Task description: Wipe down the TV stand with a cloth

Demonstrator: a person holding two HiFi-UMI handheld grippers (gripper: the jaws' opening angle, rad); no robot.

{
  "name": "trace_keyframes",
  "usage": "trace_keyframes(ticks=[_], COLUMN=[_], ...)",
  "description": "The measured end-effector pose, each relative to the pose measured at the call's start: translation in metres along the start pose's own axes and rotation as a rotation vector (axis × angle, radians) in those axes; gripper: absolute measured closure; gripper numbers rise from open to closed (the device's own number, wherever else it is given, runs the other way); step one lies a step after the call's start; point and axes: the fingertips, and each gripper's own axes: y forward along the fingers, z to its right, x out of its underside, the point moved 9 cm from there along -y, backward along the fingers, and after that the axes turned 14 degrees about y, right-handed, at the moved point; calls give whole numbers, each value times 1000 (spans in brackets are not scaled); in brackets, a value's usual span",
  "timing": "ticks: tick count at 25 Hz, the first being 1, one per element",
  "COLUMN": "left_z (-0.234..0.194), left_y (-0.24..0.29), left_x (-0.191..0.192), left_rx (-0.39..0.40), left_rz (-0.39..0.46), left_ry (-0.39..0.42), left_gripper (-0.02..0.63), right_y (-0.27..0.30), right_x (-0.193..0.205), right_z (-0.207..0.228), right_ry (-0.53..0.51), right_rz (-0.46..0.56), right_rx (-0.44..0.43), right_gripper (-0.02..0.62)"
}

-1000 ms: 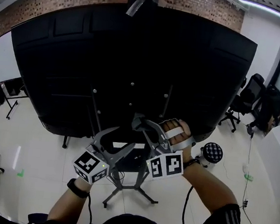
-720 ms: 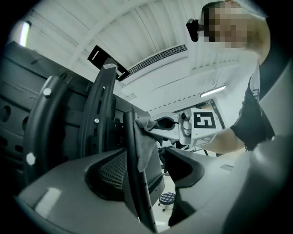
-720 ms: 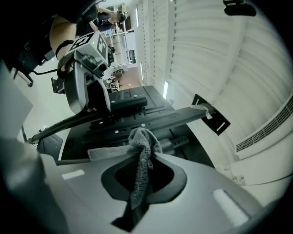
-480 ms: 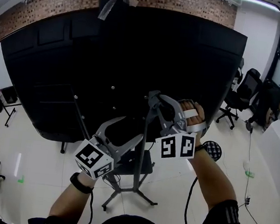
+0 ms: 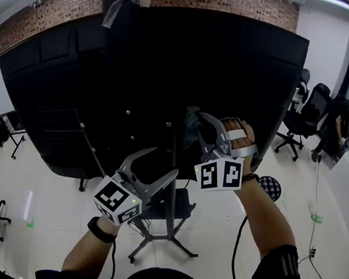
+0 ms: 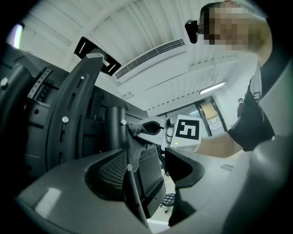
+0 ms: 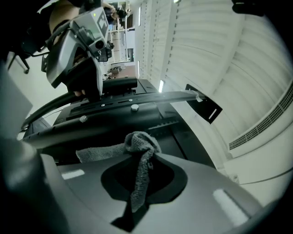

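Head view: right gripper [image 5: 189, 130], clamped on grey cloth [image 7: 139, 146], has climbed TV stand's upright post [image 5: 170, 213] over last second; cloth against post, so wiping stroke looks under way. Left gripper [image 5: 164, 164] beside post, jaws apart, empty.

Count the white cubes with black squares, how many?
2: one white cube with black square markers on the left gripper, lower left; the other on the right gripper, higher right.

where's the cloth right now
The cloth is clamped in the right tool, centre of the right gripper view, up at the black stand post behind the TV.
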Motion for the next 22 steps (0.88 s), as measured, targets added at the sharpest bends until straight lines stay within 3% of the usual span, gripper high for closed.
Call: trace_keyframes(ticks=[15, 19, 22], left_z=[39, 38, 34], left_y=[54, 54, 48], left_x=[9, 11, 11], left_rx=[72, 62, 37], left_rz=[35, 35, 40], left_ry=[-41, -41, -41], left_gripper=[322, 322, 322], right_y=[-50, -58, -58], right_x=[89, 73, 44], right_z=[61, 60, 39], right_ry=[72, 108, 143], right_rz=[-179, -121, -26], right_rx=[110, 100, 30], right_gripper=[575, 575, 575])
